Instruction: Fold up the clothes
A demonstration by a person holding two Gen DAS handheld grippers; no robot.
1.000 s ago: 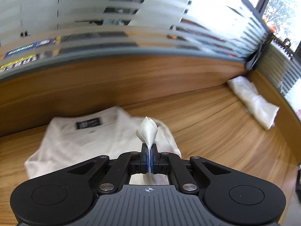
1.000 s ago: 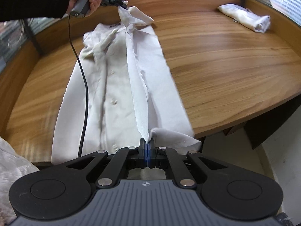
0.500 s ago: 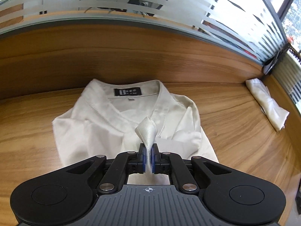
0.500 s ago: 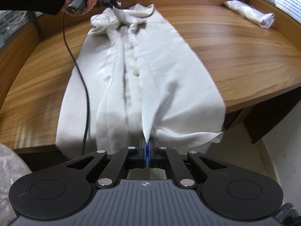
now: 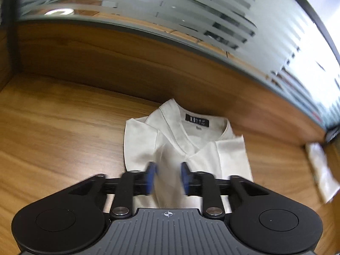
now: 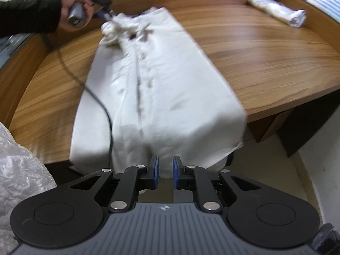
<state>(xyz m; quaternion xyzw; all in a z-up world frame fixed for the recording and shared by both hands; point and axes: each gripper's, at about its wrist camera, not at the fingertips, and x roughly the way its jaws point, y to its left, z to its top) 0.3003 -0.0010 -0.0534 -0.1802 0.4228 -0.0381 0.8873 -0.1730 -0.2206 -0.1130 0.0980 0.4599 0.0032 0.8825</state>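
Observation:
A white button shirt (image 6: 161, 89) lies lengthwise on the wooden table, folded narrow, its hem hanging over the near edge. In the left wrist view its collar end (image 5: 187, 146) with a black label (image 5: 197, 121) lies just ahead. My left gripper (image 5: 167, 178) is open above the collar area, nothing between its blue pads. It also shows in the right wrist view (image 6: 102, 10), held by a hand at the shirt's far end. My right gripper (image 6: 165, 172) is open at the hem, clear of the cloth.
A folded white garment (image 6: 278, 10) lies at the far right of the table; it shows in the left wrist view (image 5: 320, 170) too. A black cable (image 6: 99, 104) runs over the shirt's left side. Crinkled plastic (image 6: 19, 170) is at the near left. A wooden back wall (image 5: 127, 63) borders the table.
Both grippers have opened and let go of the shirt. The lifted side has dropped flat onto the shirt. The left gripper moved left, over the collar.

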